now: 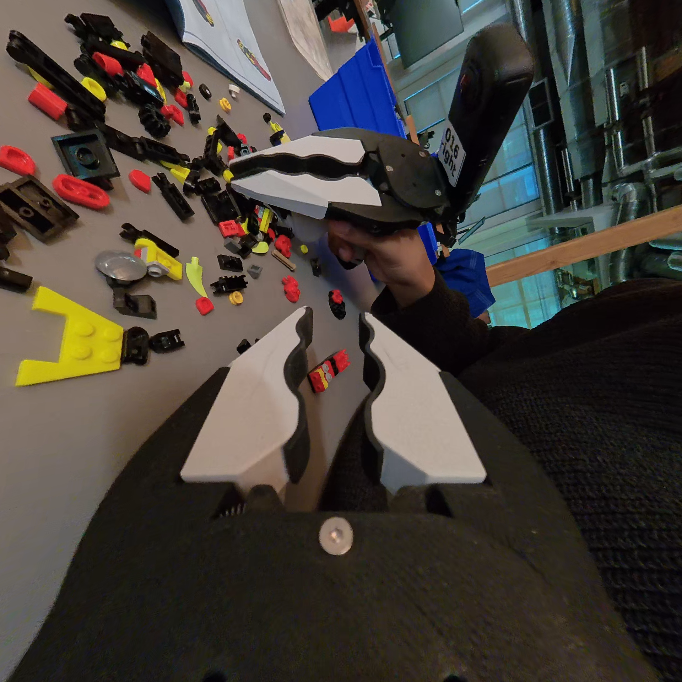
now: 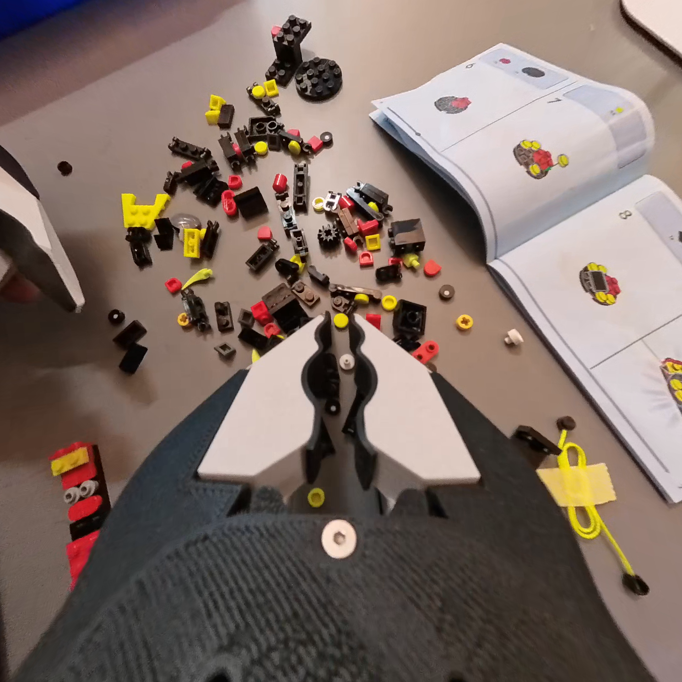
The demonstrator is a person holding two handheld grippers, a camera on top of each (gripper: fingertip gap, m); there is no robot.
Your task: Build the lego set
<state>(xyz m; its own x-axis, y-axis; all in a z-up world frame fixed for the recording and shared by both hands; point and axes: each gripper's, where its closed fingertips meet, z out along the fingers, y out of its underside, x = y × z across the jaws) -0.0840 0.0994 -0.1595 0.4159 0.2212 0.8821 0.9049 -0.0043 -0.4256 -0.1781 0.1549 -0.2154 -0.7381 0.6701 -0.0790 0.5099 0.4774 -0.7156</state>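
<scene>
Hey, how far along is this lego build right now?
Early stage. Done: one small red, yellow and black block assembly lies on the table, apart from the rest. In hand: nothing; the left gripper is open over that assembly, and the right gripper, nearly closed with a narrow gap, hovers over the loose pieces by a yellow round stud. Left: most pieces are still scattered, with the instruction booklet open.

A dark grey table point(image 2: 461, 44) carries many loose lego pieces point(image 2: 280, 228) (black, red and yellow), spread in one wide heap. Beside them an open instruction booklet point(image 2: 553, 206) lies flat. A small built block point(image 2: 79, 491) rests apart, and a yellow string point(image 2: 583, 491) with tape lies near the booklet.
</scene>
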